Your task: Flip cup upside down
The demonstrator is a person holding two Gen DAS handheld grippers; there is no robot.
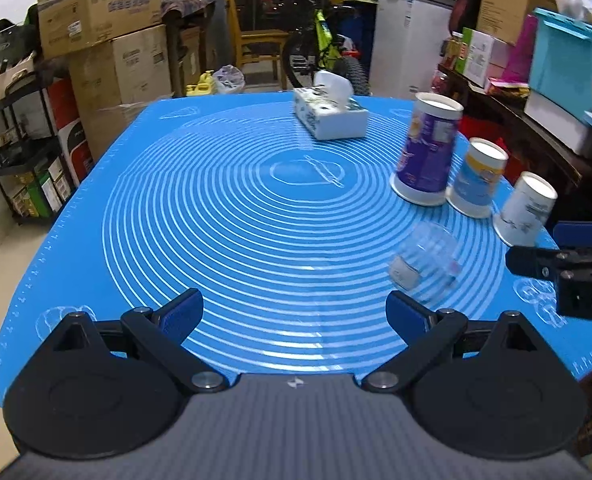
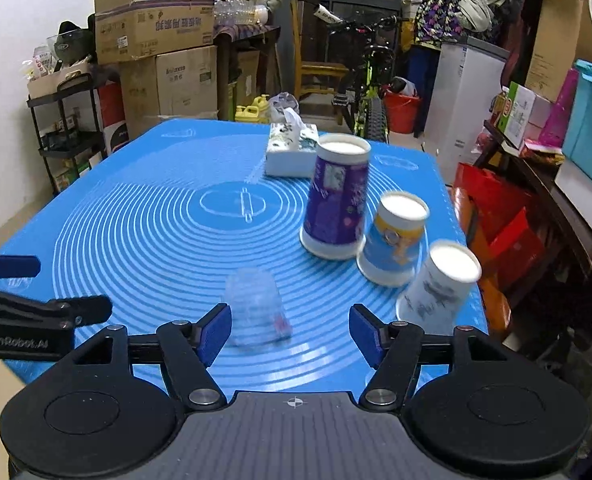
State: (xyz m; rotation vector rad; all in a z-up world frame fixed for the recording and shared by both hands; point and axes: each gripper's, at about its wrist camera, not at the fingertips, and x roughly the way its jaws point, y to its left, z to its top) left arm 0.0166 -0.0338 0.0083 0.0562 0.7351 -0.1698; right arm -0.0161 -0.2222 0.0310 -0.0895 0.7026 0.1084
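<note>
On the blue surface, a clear cup is sitting inverted, blurred, just ahead of the right hand-held gripper, whose jaws are standing released with nothing between them. The left hand-held gripper is likewise standing spread and empty, with the cup lying off its right finger. Three paper cups, purple, yellow-blue and white, are standing mouth-down in a row near the right edge. The clear cup is judged light, thin-walled, slippery and easily crushed; hold is best taken lightly across the mid-wall. The right view is showing a pink mark on the cup's wall and the left gripper's side; the left view is showing only the right gripper's tip. A tissue box is resting farther back.
</note>
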